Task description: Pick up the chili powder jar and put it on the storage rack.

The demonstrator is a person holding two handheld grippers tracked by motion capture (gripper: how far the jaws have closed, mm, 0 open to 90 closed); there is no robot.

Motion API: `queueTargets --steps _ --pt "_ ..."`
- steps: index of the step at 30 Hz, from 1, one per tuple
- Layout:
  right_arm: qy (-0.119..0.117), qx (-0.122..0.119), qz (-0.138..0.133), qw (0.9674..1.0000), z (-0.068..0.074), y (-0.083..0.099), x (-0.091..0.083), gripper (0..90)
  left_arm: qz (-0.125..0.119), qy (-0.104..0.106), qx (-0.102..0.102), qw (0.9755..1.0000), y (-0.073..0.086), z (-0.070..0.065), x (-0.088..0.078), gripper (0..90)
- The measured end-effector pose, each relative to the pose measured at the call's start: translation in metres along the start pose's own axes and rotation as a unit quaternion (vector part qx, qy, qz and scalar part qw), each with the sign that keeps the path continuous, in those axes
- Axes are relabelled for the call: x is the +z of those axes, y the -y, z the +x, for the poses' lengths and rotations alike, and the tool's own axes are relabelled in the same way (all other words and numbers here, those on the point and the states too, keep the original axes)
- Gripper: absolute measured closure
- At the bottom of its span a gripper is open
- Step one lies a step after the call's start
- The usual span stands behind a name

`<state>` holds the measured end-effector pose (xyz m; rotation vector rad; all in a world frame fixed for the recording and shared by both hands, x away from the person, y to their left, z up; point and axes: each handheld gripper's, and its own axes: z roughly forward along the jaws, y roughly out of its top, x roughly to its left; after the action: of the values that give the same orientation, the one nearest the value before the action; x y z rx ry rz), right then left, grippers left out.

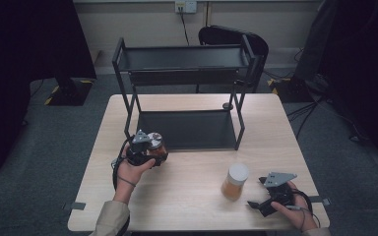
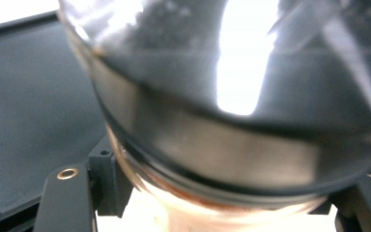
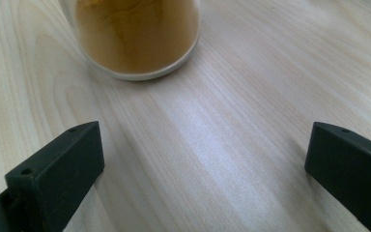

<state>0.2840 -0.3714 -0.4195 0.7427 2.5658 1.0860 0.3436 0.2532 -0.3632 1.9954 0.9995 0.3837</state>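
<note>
Glass jar, brown contents [image 1: 157, 147]: clamped in the left gripper [image 1: 145, 150], held above the table [image 1: 192, 206] at 7 o'clock of the black shelf rack [image 1: 187, 129]. Step judged: carrying toward the rack; next calls for lowering onto a tier. Second jar, white lid [image 1: 235, 181]: standing at 5 o'clock. Right gripper [image 1: 262, 194]: jaws wide, empty, beside it.
</note>
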Motion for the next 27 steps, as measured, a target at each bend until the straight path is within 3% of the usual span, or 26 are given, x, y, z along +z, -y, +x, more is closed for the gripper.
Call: queueTargets --steps 27 --pt "0.001 0.001 0.0 1.0 0.0 0.0 0.0 0.0 0.009 0.004 0.031 0.9995 -0.069 -0.001 -0.013 29.9"
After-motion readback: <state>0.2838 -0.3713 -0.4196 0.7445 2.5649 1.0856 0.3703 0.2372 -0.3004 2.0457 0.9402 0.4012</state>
